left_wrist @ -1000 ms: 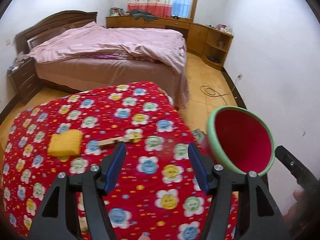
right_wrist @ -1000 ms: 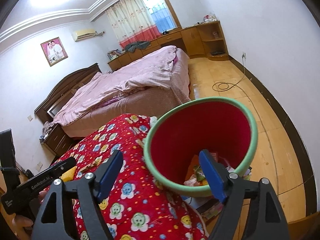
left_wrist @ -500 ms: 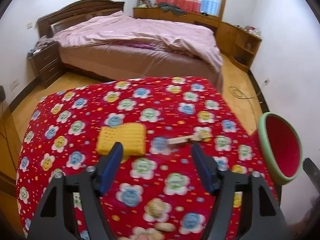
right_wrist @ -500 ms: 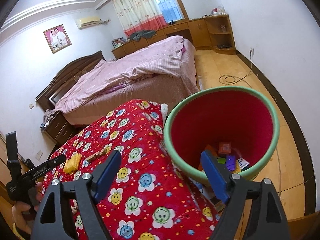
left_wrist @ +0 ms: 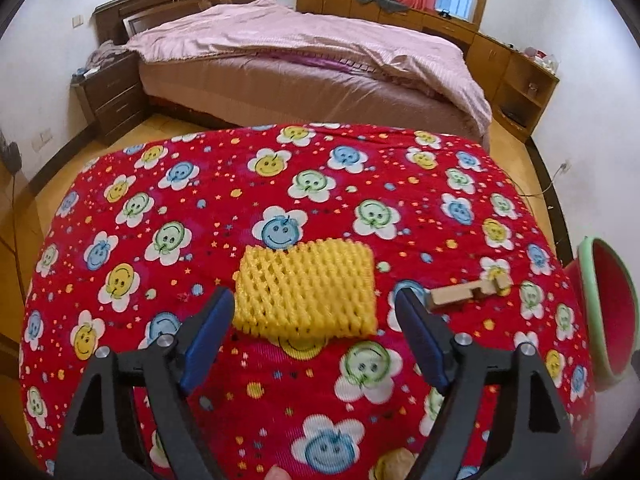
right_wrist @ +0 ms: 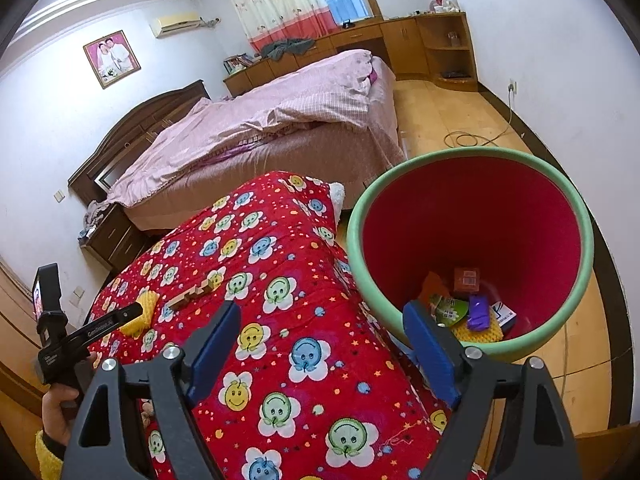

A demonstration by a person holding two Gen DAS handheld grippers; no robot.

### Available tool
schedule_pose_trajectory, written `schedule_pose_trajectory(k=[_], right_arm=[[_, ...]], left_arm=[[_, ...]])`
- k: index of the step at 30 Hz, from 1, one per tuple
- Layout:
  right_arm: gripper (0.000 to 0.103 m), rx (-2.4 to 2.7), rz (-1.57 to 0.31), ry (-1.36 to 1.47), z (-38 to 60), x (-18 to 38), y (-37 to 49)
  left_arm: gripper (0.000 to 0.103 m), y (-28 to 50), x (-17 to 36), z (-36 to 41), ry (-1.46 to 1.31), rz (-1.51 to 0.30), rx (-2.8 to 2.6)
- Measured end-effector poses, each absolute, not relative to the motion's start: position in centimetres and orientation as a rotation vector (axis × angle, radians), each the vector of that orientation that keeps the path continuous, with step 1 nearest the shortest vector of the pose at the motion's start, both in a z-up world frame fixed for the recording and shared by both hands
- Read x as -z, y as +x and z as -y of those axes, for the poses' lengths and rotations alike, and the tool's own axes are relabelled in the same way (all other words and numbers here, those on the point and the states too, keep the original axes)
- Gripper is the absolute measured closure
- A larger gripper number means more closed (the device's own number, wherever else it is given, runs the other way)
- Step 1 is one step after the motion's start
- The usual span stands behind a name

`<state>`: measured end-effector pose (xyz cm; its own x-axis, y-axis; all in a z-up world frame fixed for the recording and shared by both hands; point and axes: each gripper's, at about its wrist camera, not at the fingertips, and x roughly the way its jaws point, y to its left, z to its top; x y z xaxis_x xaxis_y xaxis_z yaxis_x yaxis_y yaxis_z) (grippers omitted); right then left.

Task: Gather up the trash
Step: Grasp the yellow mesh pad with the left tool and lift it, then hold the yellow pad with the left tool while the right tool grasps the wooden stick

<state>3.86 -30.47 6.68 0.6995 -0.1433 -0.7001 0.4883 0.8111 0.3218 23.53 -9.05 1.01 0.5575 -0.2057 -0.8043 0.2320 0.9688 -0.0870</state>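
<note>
A yellow foam net sleeve [left_wrist: 306, 290] lies on the red flowered table cover [left_wrist: 200, 200]. My left gripper [left_wrist: 316, 336] is open, its blue pads either side of the sleeve's near edge, just above it. A small wooden piece [left_wrist: 466, 290] lies to the sleeve's right. The green-rimmed red trash bin [right_wrist: 472, 248] stands beside the table and holds several wrappers and a box. My right gripper [right_wrist: 324, 344] is open and empty, over the table edge next to the bin. In the right wrist view the sleeve [right_wrist: 140, 314] and wooden piece [right_wrist: 196, 290] show far left.
A bed with pink bedding [left_wrist: 304, 40] stands beyond the table, a nightstand [left_wrist: 108, 92] at its left. The bin's rim [left_wrist: 596, 304] shows at the table's right edge. Peanut-like bits [left_wrist: 396, 462] lie on the cover near me. A cable [right_wrist: 472, 136] lies on the wooden floor.
My left gripper has swung left from the bin across the table and come down over the yellow sleeve. My right gripper has drawn back a little from the bin.
</note>
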Motion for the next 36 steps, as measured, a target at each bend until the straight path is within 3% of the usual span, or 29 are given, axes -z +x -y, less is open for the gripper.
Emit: schedule_pose_trajectory(k=[10, 13, 18, 20, 36], right_arm=[[0.018, 0.353, -0.747, 0.515, 30.2, -5.9, 5.5], [0.018, 0.343, -0.751, 0.507, 29.9, -5.9, 6.1], [0.018, 0.320, -0.753, 0.491, 29.1, -6.2, 6.9], [0.018, 0.313, -0.754, 0.484, 28.8, -6.2, 7.2], [0.015, 0.169, -0.810, 0.394, 23.5, -5.8, 13.7]], left_arm=[[0.023, 25.1, 0.9, 8.4, -0.010, -0.985, 0.224], [0.038, 25.2, 0.7, 8.0, -0.018, -0.967, 0.192], [0.074, 25.1, 0.5, 6.7, -0.071, -0.961, 0.219], [0.079, 24.9, 0.4, 6.1, -0.102, -0.964, 0.235], [0.081, 20.9, -1.4, -0.1, -0.227, -0.884, 0.151]])
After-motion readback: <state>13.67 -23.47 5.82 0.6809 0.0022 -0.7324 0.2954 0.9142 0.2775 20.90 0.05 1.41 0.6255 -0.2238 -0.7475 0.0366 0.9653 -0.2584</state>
